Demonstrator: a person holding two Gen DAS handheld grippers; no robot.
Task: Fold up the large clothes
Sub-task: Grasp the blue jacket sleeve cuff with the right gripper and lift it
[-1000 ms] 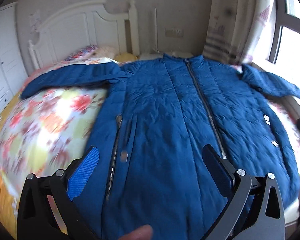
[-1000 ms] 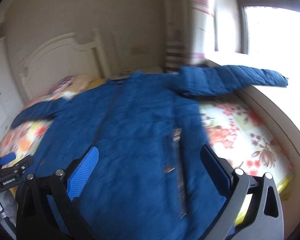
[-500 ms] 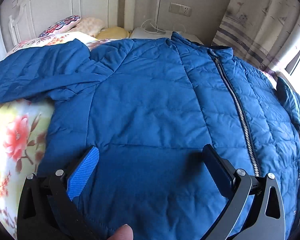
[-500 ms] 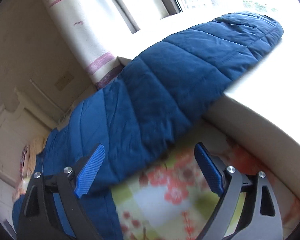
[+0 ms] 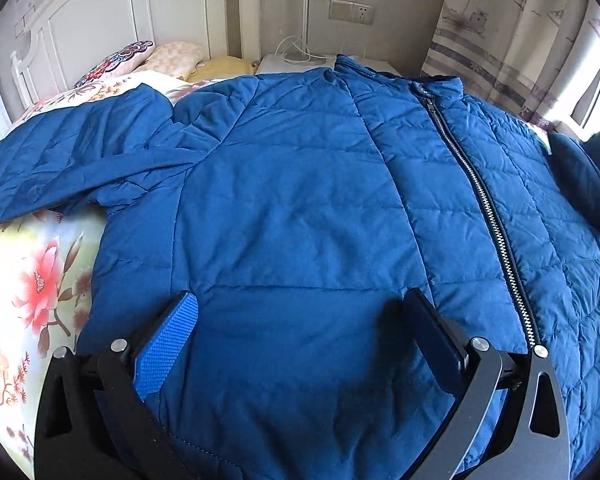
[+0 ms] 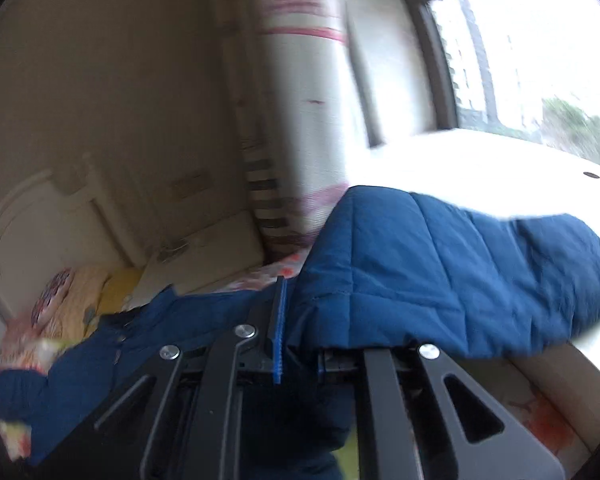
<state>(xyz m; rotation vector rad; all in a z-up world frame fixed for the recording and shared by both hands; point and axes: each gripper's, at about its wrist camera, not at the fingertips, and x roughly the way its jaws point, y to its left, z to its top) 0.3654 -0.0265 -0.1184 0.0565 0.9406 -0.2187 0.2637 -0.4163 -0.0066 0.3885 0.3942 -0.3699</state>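
**Q:** Where does the garment lie, and how far is the folding advanced?

**A:** The blue quilted jacket (image 5: 300,208) lies front up, zip closed, spread across the floral bedspread (image 5: 32,280). Its body is flat and unfolded. In the left wrist view one sleeve (image 5: 68,160) stretches out towards 9 o'clock, not yet turned in. By my reading, the task stands at its first fold.

**Q:** What is the state of each tool?

**A:** The left gripper (image 5: 300,316) stands spread, pointing steeply down at the jacket's lower front; one pad shows at 7 o'clock and one at 5 o'clock, with only flat cloth between them and nothing pinched. The right gripper (image 6: 296,320) has just been closing, and its jaws are pressed together on the other sleeve (image 6: 452,272), which bulges out towards 3 o'clock in the blurred right wrist view, in front of the bright window sill (image 6: 480,168).

**Q:** What remains?

**A:** Probably everything after this pinch: laying the gripped sleeve over the chest, turning in the far sleeve, then doubling the body. No fold is visibly completed.
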